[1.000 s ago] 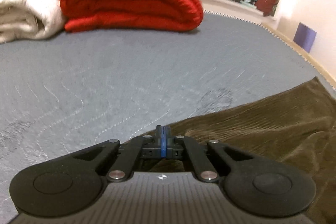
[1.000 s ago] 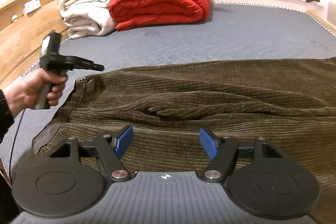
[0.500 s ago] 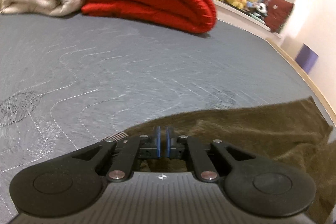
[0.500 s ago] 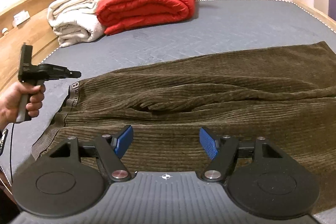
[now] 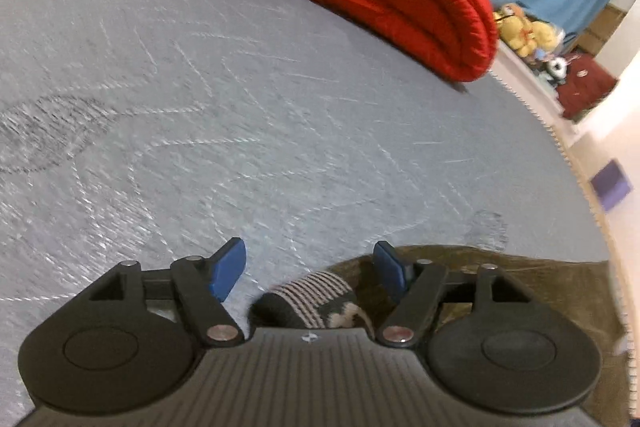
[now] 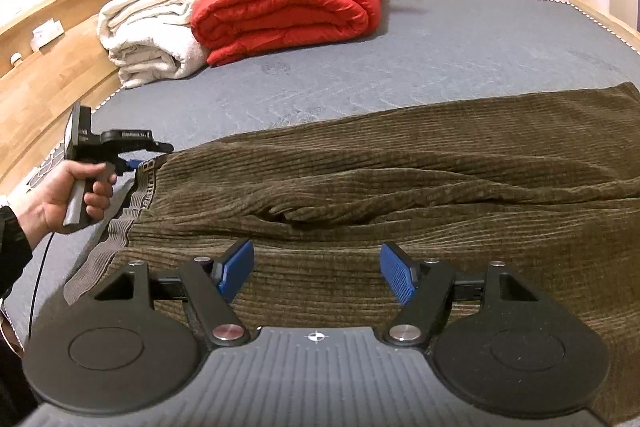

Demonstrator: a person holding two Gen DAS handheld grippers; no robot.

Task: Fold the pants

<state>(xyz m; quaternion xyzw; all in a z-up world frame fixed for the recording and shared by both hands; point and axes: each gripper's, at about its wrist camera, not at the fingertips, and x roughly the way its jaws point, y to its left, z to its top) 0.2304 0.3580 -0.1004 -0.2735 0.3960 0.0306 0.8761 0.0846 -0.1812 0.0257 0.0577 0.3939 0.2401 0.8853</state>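
Over the corduroy pants (image 6: 400,187) waistband (image 5: 316,297), left gripper (image 5: 310,263) spread; right gripper (image 6: 318,273) likewise spread, hovering above.

- The left black two-finger gripper with blue pads (image 5: 308,265) stands with its jaws spread wide, nothing between the pads
- From the right wrist view, the person's bare left hand (image 6: 68,195) wraps the grey handle, dark sleeve at the wrist
- The right black two-finger gripper with blue pads (image 6: 318,273) also gapes wide, level and empty
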